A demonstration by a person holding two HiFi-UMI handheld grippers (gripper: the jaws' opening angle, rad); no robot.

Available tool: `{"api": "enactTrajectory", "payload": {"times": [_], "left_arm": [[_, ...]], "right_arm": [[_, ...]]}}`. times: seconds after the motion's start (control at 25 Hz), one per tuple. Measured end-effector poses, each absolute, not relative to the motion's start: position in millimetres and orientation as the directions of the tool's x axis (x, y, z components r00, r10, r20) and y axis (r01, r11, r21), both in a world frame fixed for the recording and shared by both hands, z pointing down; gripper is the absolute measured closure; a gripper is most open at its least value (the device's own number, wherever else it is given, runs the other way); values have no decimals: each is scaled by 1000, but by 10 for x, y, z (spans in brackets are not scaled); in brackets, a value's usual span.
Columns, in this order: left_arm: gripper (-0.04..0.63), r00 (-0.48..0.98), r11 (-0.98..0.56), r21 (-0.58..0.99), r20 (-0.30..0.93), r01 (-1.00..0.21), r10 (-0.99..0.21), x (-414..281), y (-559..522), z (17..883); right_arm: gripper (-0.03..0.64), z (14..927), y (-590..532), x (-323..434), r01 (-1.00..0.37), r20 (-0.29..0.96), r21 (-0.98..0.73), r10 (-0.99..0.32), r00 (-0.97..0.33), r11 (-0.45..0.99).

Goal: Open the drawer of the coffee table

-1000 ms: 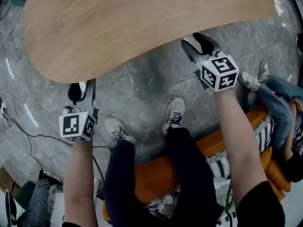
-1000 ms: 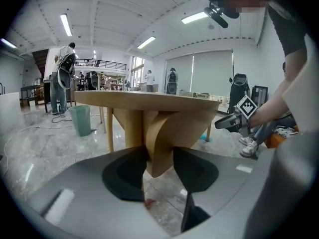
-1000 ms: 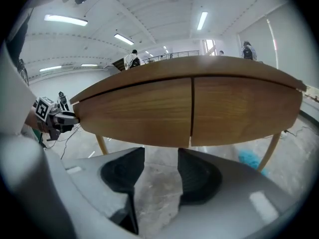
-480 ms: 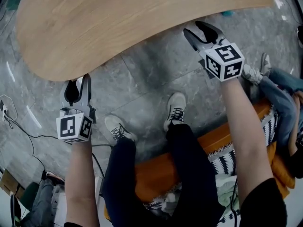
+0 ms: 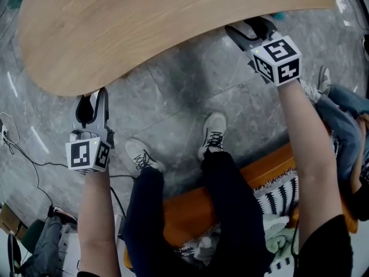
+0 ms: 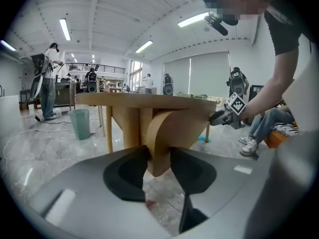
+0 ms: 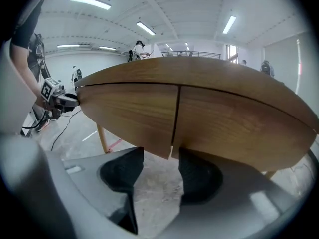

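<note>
The wooden coffee table [image 5: 173, 33] fills the top of the head view. My left gripper [image 5: 92, 97] sits at the table's left end. In the left gripper view its jaws [image 6: 158, 158] are closing around a curved wooden end piece [image 6: 174, 128] that stands between them; no firm pinch shows. My right gripper [image 5: 251, 30] is at the table's near edge on the right, tips tucked under the top. In the right gripper view its jaws [image 7: 160, 163] are opening just below the drawer front [image 7: 129, 113] and a vertical seam [image 7: 175, 118], gripping nothing.
The person's legs and white shoes [image 5: 213, 137] stand on the grey tiled floor between the grippers, in front of an orange sofa [image 5: 190, 212]. A cable [image 5: 23, 154] runs over the floor at the left. Another person sits at the right [image 5: 346, 114]. A teal bin [image 6: 79, 123] stands beyond the table.
My right gripper has slid up and to the right along the table's edge and rolled. The left gripper has kept its place and its jaws have narrowed on the wooden end piece.
</note>
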State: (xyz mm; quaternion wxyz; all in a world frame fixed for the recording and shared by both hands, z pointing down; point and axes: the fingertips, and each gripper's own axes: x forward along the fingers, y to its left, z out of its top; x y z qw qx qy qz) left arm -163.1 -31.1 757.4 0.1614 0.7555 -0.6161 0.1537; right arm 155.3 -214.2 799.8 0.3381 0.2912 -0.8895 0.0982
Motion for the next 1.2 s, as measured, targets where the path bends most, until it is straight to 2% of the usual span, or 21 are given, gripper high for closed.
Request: {"api": "enactTrajectory", "payload": {"times": [0.16, 0.44, 0.68, 0.88, 1.04, 1.2], "left_arm": [[457, 183, -171, 67, 437, -983, -880, -1622, -321, 7571], [457, 176, -155, 82, 427, -984, -887, -1624, -293, 7566], [457, 216, -194, 95, 450, -976, -867, -1480, -78, 7559], [453, 233, -211, 100, 457, -972, -858, -1425, -43, 7553], [451, 226, -197, 111, 452, -974, -863, -1437, -47, 7564], [453, 210, -180, 109, 460, -978, -863, -1457, -15, 7558]], "right_arm": [[408, 7980, -2113, 1491, -598, 647, -28, -441, -622, 801], [403, 7967, -2015, 1458, -588, 639, 6, -455, -620, 809], [403, 7972, -1800, 1607, -572, 650, -20, -424, -631, 820], [403, 7926, -1901, 1677, -510, 679, 14, -383, -626, 860], [402, 7916, -1917, 1509, -379, 725, 57, -299, -621, 924], [402, 7919, -1855, 1487, -381, 720, 40, -291, -630, 924]]}}
